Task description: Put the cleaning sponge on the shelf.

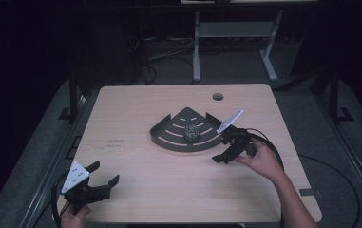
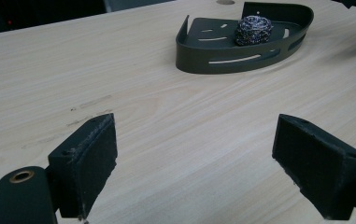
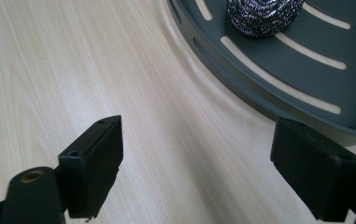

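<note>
Sitting in a dark, fan-shaped tray (image 1: 169,137) near the middle of the pale wooden surface (image 1: 136,109), a ball of steel wool (image 1: 190,132) rests on the slotted floor, close to the curved front wall. The tray's low rim runs round that curved side, and its two straight walls meet at the far corner. In the left gripper view the steel wool (image 2: 253,30) lies well ahead and apart from the jaws, inside the tray (image 2: 199,58).

The right hand-held gripper (image 1: 222,158) hangs just beside the tray's curved edge, at its right end, held by the person's right hand (image 1: 263,160). Its jaws stand wide apart with nothing between them but bare wood (the pads press on nothing). In the right gripper view one pad sits in front of the tray (image 3: 306,60) rim, though whether it touches the rim cannot be told; the steel wool (image 3: 264,16) shows at the top edge, beyond the jaws.

The left hand-held gripper (image 1: 103,175) sits low at the near left corner of the surface, well apart from the tray, gripped by the left hand (image 1: 74,216). Its jaws are likewise spread wide and empty, pointing across the wood towards the tray. A round hole (image 1: 217,97) marks the surface's far side.
</note>
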`<action>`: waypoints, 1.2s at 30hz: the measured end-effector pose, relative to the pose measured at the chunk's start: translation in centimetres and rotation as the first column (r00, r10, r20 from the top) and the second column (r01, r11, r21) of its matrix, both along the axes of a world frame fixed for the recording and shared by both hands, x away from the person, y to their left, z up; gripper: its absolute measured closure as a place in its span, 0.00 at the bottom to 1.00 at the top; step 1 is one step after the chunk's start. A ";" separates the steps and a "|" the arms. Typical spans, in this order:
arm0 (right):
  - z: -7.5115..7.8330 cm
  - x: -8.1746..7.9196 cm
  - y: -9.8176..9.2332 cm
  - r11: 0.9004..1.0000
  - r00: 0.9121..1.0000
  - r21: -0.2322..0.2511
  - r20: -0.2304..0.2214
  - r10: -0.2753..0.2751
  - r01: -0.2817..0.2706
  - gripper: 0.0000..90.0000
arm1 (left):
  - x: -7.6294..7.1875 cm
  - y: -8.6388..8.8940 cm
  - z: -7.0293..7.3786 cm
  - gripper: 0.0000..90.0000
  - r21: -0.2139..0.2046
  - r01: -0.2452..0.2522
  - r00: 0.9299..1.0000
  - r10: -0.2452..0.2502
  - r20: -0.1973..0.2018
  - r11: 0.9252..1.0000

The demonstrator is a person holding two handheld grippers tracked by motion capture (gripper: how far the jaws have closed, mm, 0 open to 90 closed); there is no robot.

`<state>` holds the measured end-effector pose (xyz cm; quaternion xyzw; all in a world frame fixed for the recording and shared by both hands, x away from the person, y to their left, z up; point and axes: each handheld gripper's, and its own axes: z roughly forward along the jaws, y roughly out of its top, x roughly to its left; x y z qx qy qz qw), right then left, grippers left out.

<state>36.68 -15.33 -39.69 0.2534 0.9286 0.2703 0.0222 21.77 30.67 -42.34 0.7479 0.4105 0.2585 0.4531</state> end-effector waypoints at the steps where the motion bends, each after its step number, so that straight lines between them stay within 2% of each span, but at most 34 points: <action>1: -0.1 -0.1 -0.1 1.000 1.000 -0.002 0.000 -0.002 0.002 0.18 | 0.0 0.0 0.0 0.15 0.002 0.001 1.000 -0.001 0.000 1.000; 20: -1.2 -3.1 -2.7 0.999 0.999 0.027 0.017 -0.031 0.030 0.18 | 0.1 -0.6 -0.1 0.15 0.003 0.011 1.000 -0.011 -0.007 1.000; 36: -3.1 -5.4 -4.4 0.997 0.998 0.058 -0.002 -0.059 0.059 0.18 | 0.2 -0.6 -0.2 0.15 0.006 0.012 1.000 -0.012 -0.007 1.000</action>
